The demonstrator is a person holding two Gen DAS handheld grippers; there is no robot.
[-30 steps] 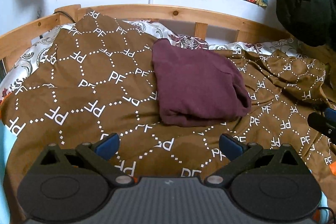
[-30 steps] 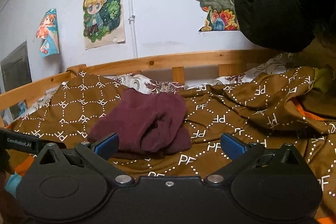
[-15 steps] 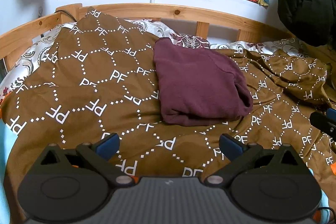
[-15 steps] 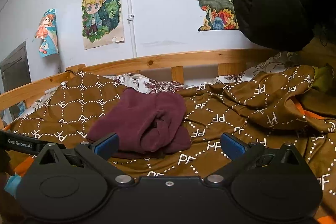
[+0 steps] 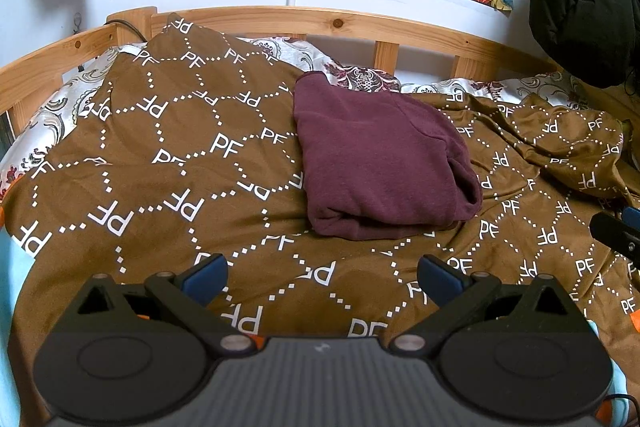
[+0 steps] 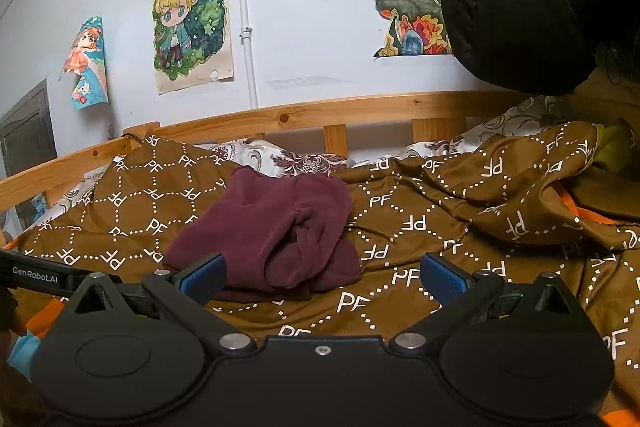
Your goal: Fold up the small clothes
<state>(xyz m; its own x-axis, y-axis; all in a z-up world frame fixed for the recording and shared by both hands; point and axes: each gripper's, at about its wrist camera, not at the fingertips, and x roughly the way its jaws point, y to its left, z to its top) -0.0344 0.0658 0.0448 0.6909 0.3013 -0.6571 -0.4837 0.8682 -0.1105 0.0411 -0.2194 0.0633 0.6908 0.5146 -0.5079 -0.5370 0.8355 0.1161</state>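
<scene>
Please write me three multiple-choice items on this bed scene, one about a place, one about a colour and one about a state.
1. Where does the folded garment lie?
A. on the brown bedspread
B. on the wooden bed rail
C. between the fingers of a claw

2. What colour is the garment?
A. light blue
B. dark maroon
C. white

3. How do the left claw and right claw stand?
A. both shut on the garment
B. one open, one shut
C. both open and holding nothing

Answers:
1 A, it rests on the patterned spread, short of the rail.
2 B, both views show it as maroon.
3 C, each view shows its blue pads wide apart with only bedspread between them.
</scene>
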